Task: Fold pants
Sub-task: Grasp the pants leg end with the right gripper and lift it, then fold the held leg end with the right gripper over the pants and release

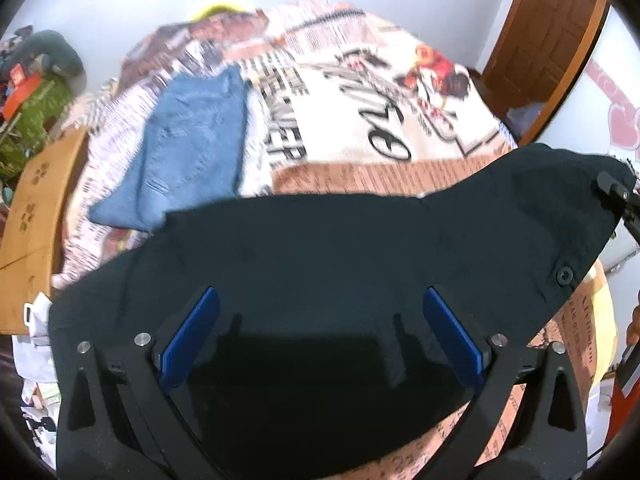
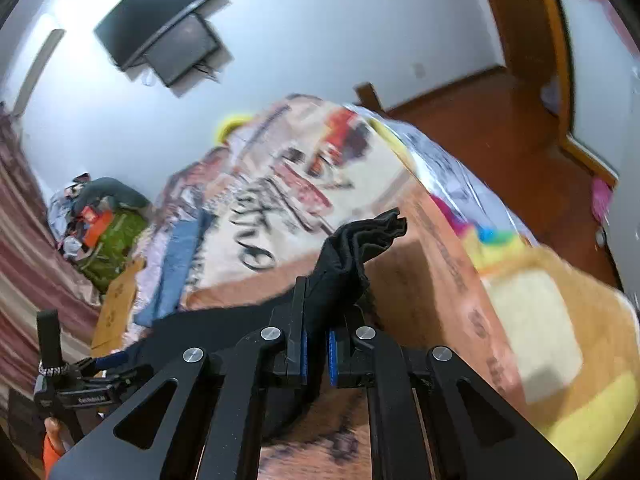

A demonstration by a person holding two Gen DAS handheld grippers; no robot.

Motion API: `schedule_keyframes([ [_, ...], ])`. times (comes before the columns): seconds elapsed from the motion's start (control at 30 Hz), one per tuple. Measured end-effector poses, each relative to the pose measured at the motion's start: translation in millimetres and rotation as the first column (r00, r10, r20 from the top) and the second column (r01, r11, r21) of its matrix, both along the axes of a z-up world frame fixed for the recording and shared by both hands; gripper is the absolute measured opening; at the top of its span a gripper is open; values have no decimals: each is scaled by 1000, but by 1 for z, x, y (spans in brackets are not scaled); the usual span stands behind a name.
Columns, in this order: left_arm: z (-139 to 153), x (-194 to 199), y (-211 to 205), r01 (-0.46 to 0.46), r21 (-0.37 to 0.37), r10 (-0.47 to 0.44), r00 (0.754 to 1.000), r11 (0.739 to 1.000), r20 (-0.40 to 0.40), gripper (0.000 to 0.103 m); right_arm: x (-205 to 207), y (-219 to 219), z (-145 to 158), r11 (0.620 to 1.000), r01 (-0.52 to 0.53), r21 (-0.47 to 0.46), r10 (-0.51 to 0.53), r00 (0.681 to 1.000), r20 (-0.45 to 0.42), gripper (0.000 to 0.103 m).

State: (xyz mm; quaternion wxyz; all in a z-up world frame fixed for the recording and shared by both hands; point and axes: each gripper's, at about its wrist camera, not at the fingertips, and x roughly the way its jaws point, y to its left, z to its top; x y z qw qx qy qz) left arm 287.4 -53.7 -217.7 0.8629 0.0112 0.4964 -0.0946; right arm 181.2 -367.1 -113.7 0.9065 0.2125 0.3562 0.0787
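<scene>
The black pants hang stretched across the foreground over the printed bedspread. In the left wrist view my left gripper stands wide open, its blue pads spread over the dark cloth, gripping nothing. At the far right edge of that view my right gripper holds the pants' waist corner near a black button. In the right wrist view my right gripper is shut on a bunched end of the black pants, which sticks up past the fingers. The left gripper shows low at the left there.
Folded blue jeans lie on the bed's far left part. A cardboard box stands by the bed's left side, a clothes pile beyond it. A wooden door is at the right. A wall TV hangs opposite.
</scene>
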Motion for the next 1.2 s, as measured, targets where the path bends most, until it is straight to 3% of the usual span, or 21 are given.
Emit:
schedule_keyframes([
  [0.3, 42, -29, 41, -45, -20, 48, 989, 999, 137, 103, 22, 61, 50, 992, -120, -27, 123, 984, 128, 6],
  [0.53, 55, -53, 71, -68, -19, 71, 978, 997, 196, 103, 34, 127, 60, 963, -257, -80, 267, 953, 144, 6],
  [0.83, 52, -75, 122, -169, -43, 174, 966, 985, 193, 103, 31, 211, -3, 885, -457, -88, 456, 890, -30, 6],
  [1.1, 39, -75, 143, -237, -71, 245, 959, 969, 144, 103, 17, 261, -69, 783, -621, -50, 588, 763, -269, 10],
  [1.2, 37, -75, 142, -242, -67, 249, 959, 968, 135, 103, 11, 269, -75, 764, -640, -85, 590, 745, -311, 14],
])
